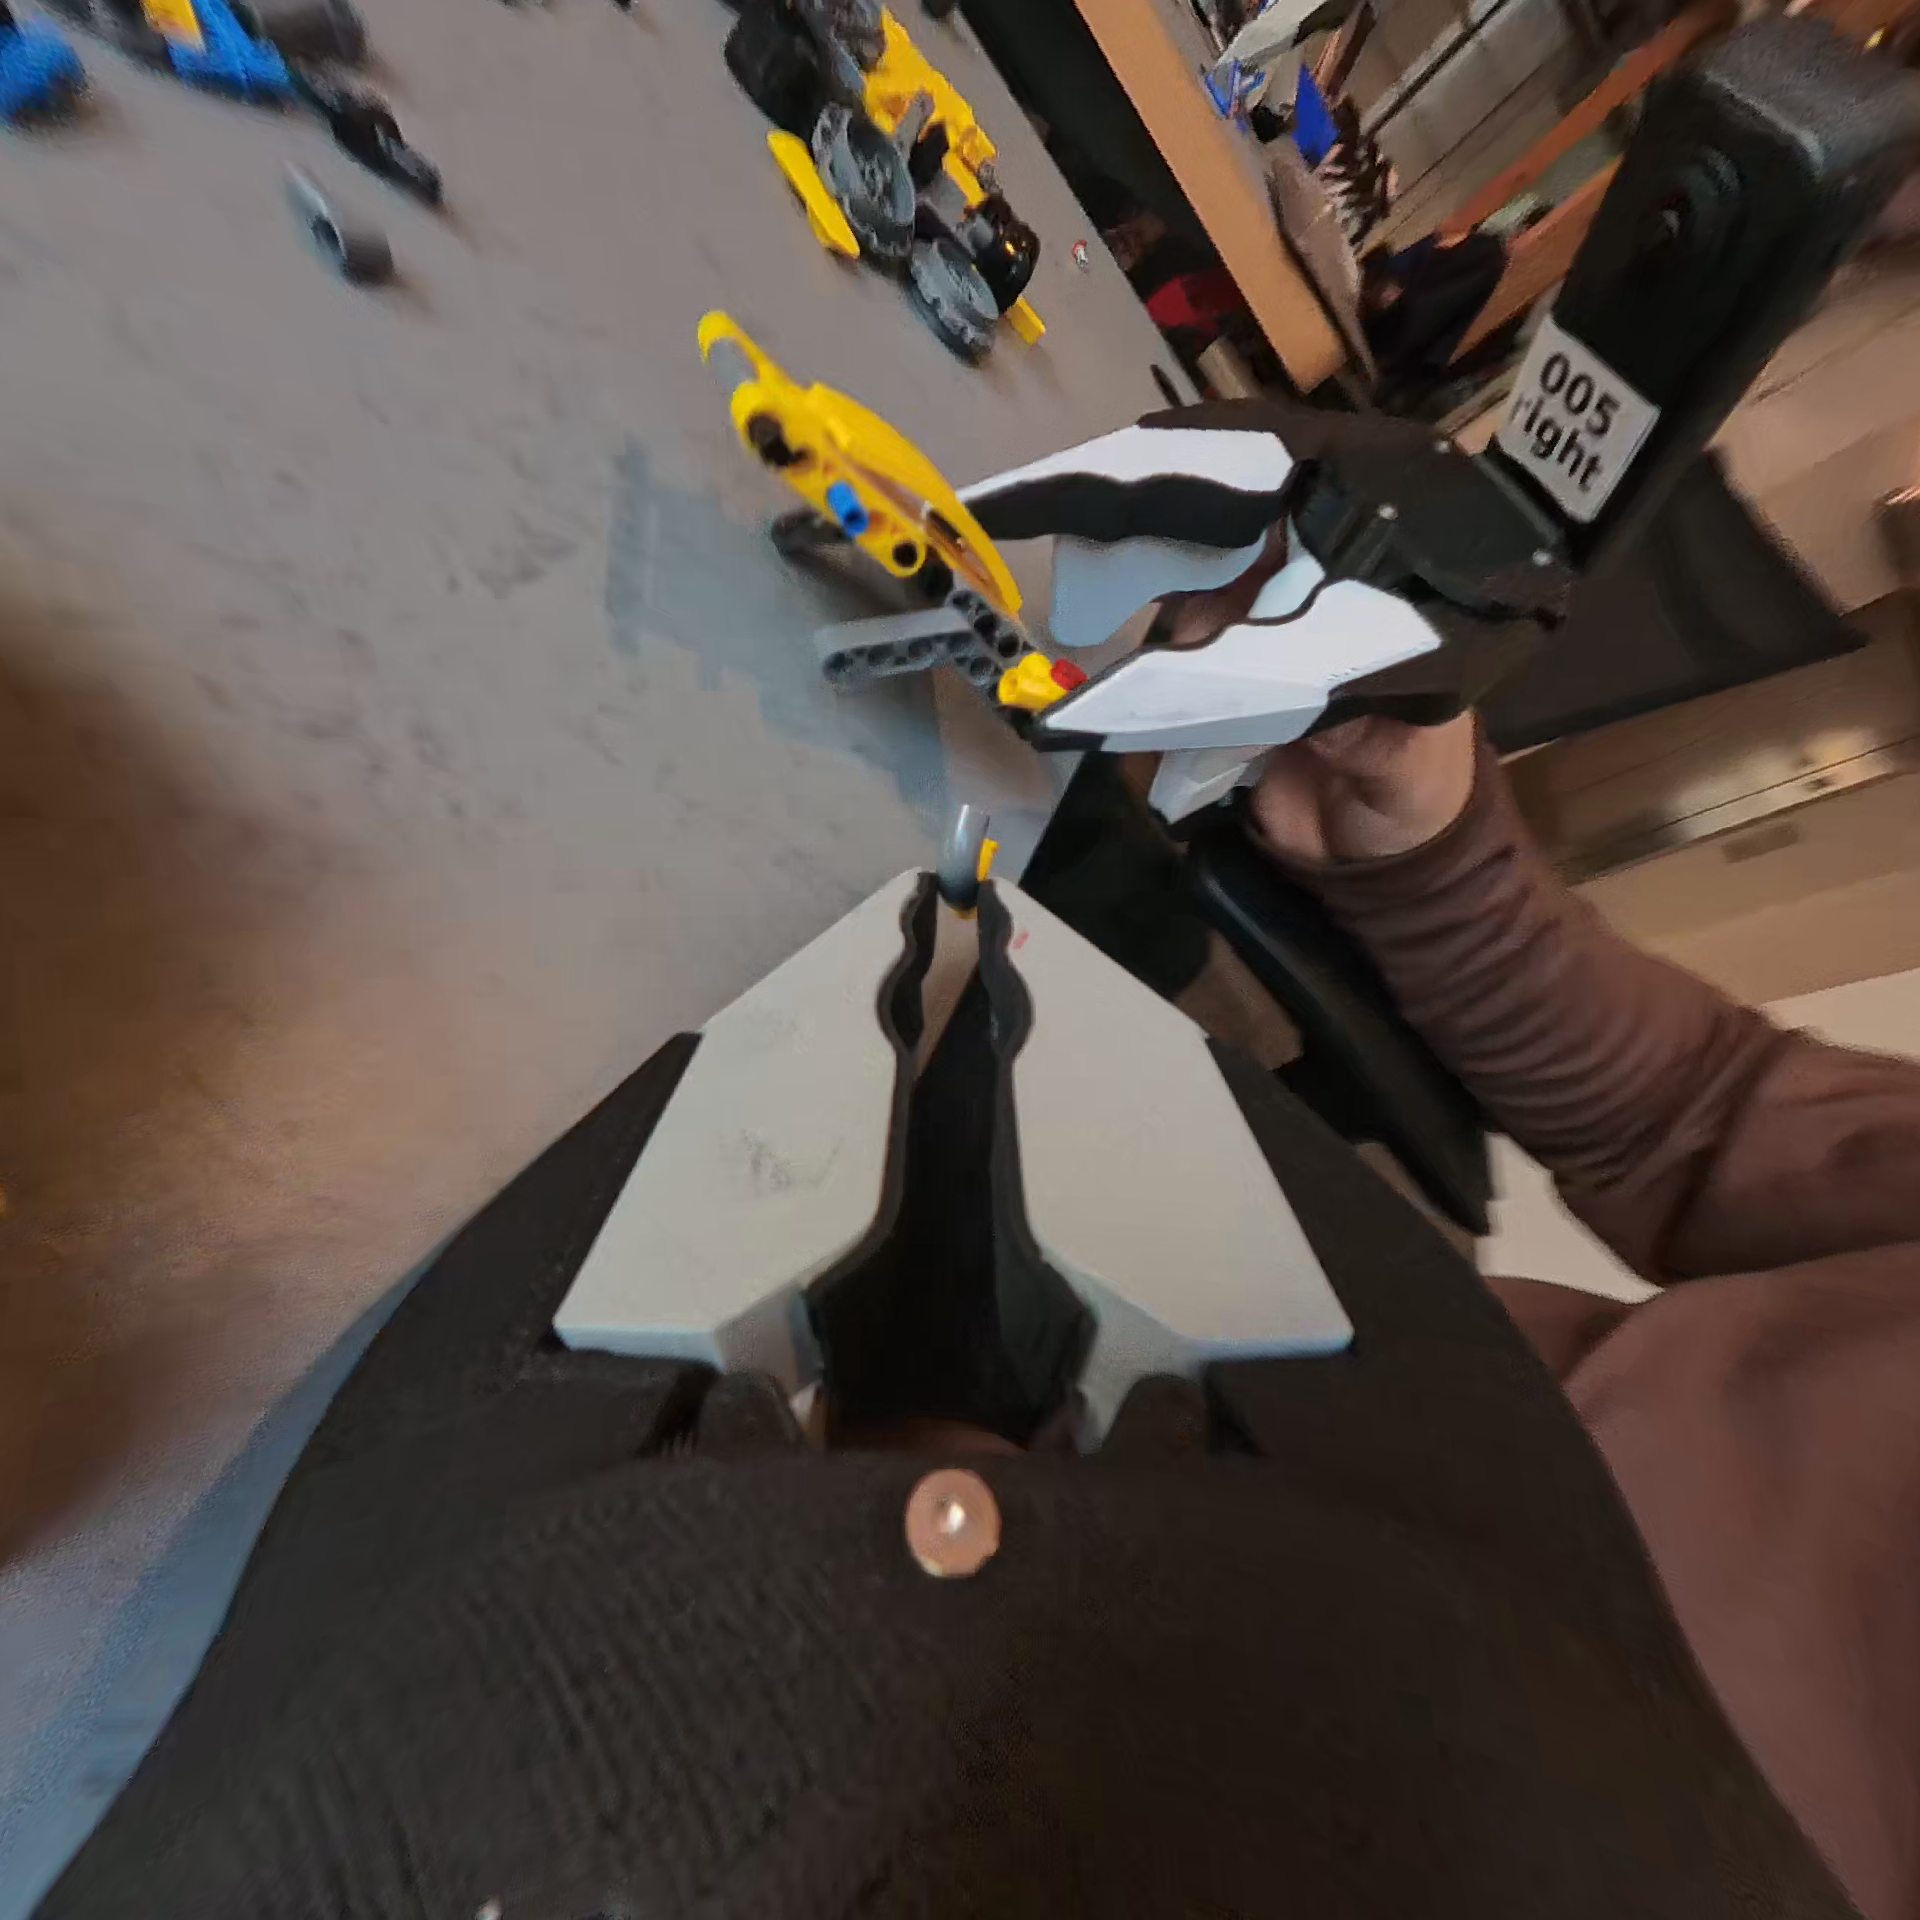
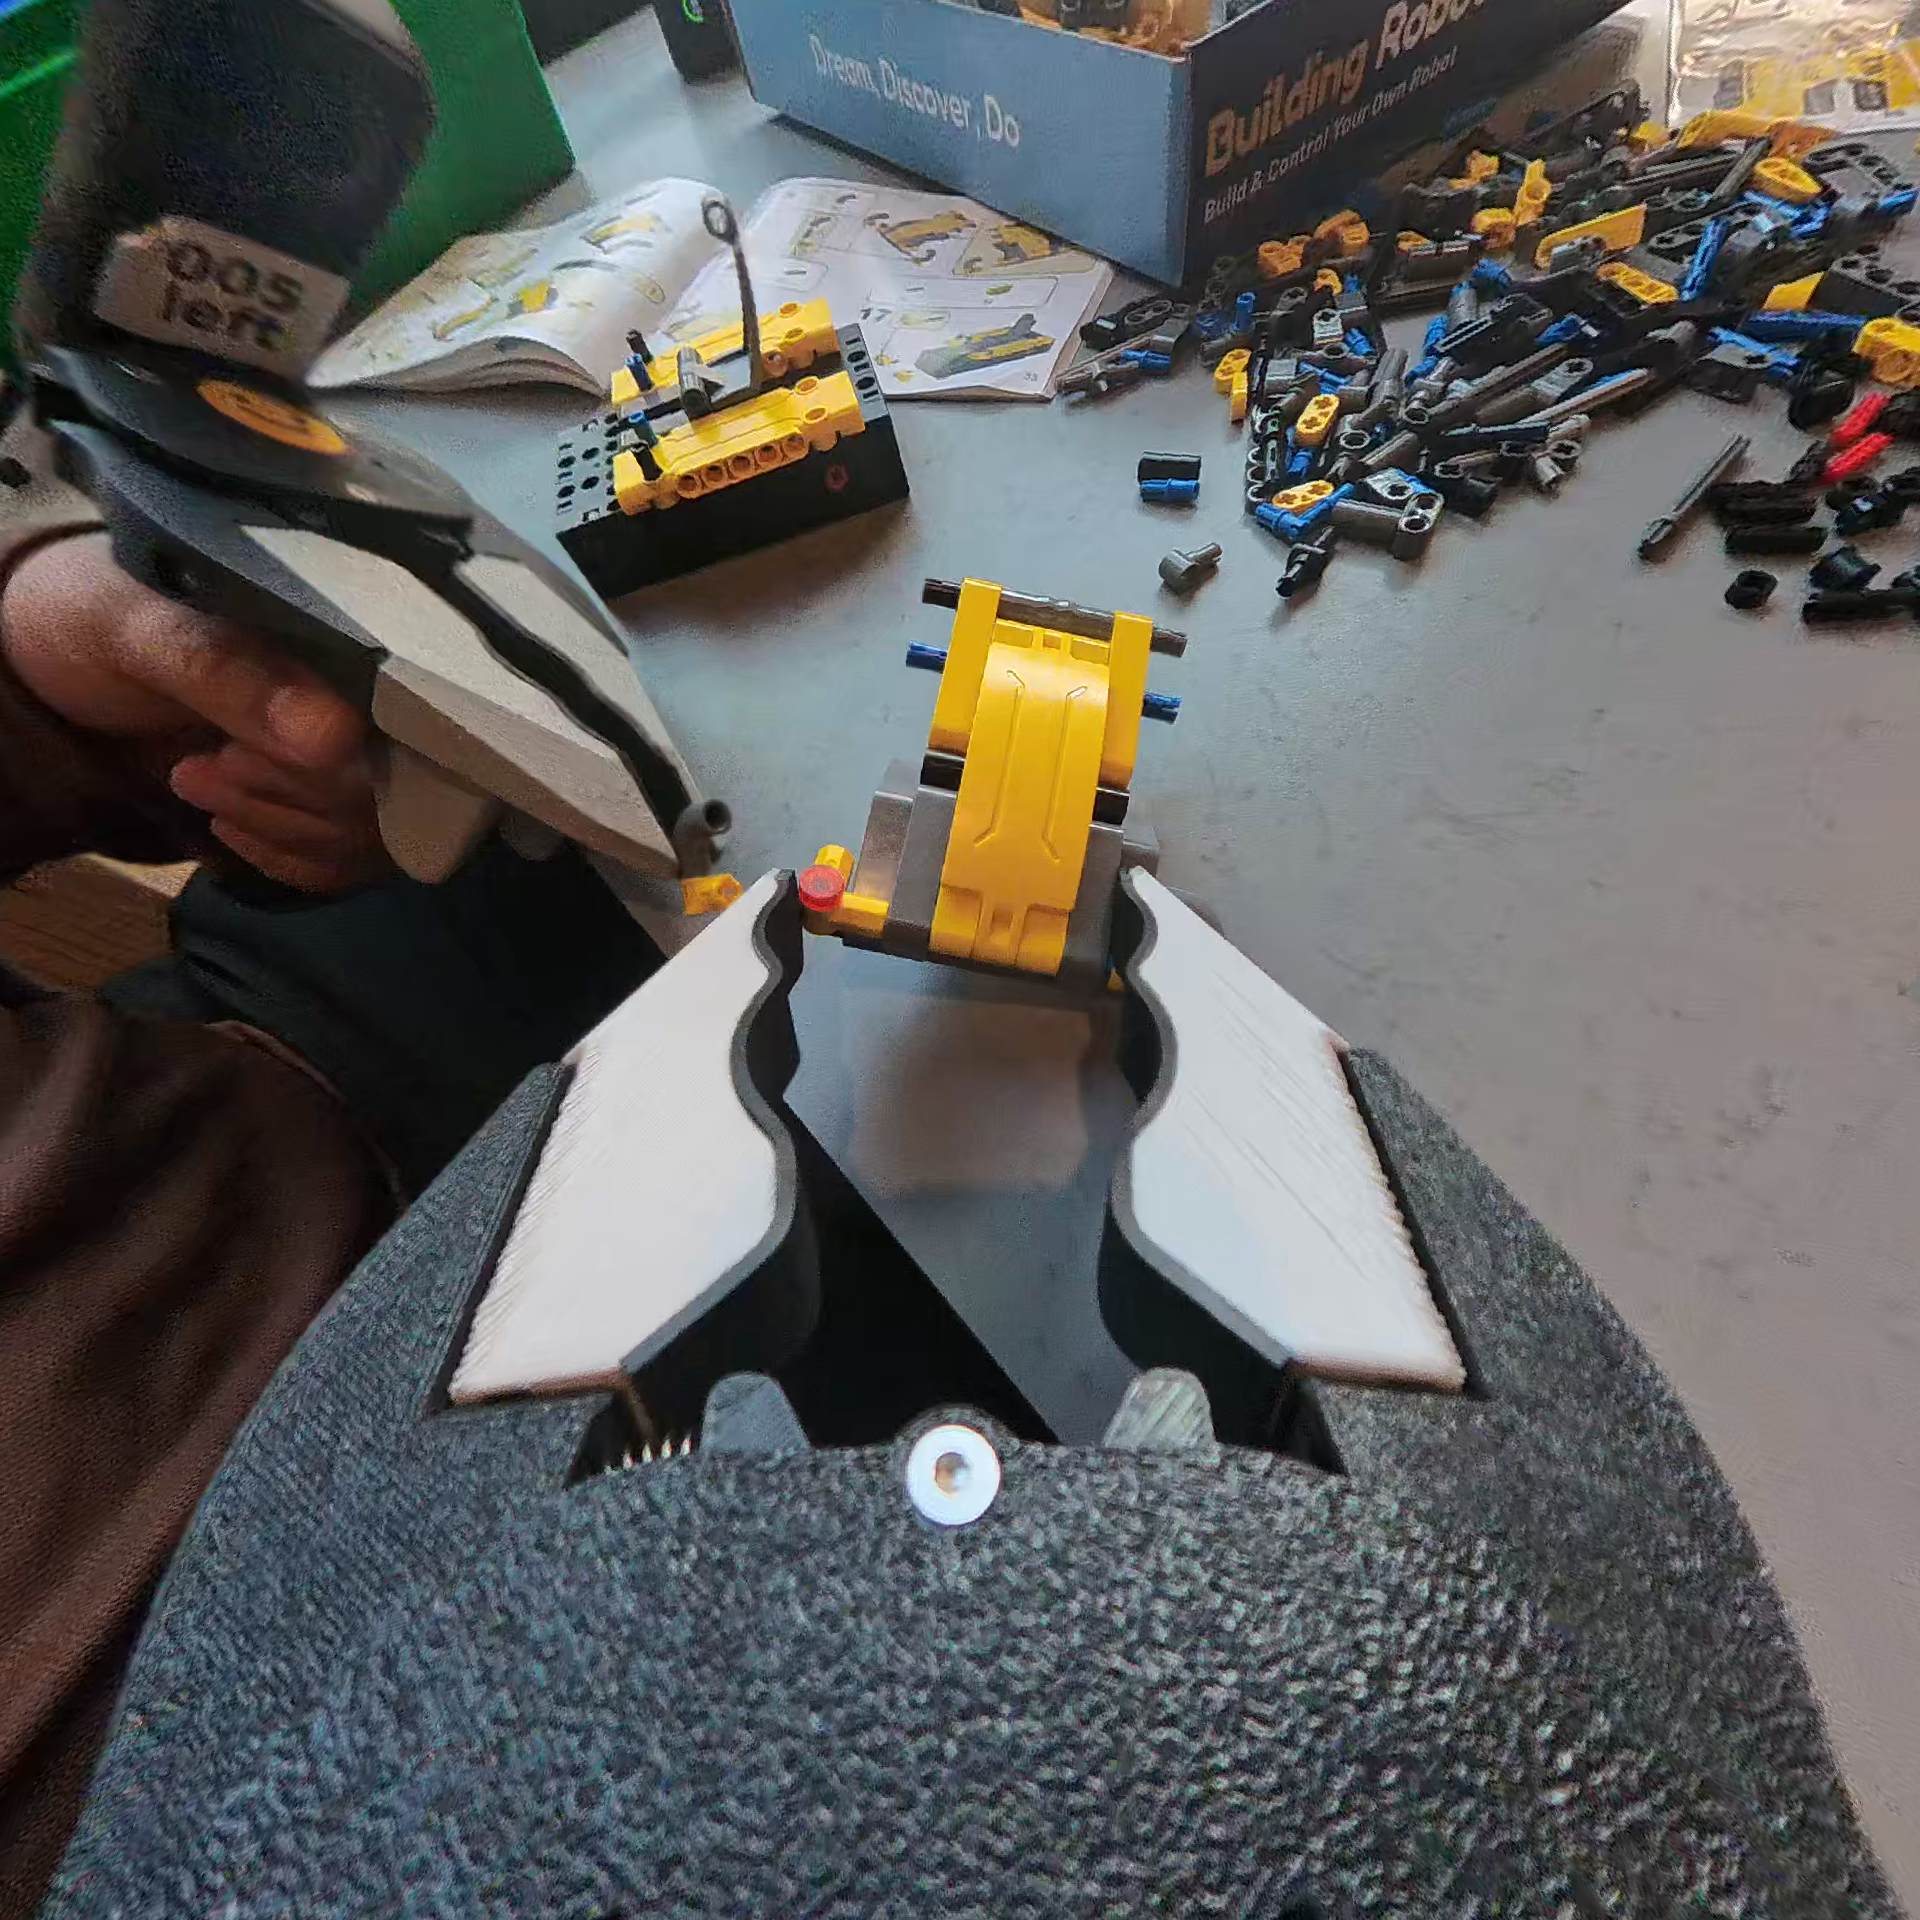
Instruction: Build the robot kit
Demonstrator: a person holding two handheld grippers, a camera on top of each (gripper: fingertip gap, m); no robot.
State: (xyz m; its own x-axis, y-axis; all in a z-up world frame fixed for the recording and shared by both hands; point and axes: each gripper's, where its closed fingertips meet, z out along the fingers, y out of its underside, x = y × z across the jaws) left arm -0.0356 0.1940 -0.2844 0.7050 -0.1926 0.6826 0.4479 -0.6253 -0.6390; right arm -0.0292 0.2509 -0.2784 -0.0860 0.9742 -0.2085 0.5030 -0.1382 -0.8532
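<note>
A yellow-and-grey brick assembly [image 2: 1013, 800] is clamped at its grey base between the right gripper [image 2: 961, 909] fingers, its long axis pointing away from the camera above the grey surface [image 2: 1507, 935]. A small grey-and-yellow connector piece [image 1: 964, 857] is pinched at the tips of the left gripper [image 1: 956, 894], just beside the assembly.

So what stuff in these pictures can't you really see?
- Left wrist view: the small grey and yellow part pinched by the left gripper is mostly hidden between its fingertips.
- Left wrist view: the far blue and black pieces are blurred.
- Right wrist view: the underside of the yellow and grey assembly held in the right gripper is hidden.
- Right wrist view: the blue box is cut off by the top edge.
</note>
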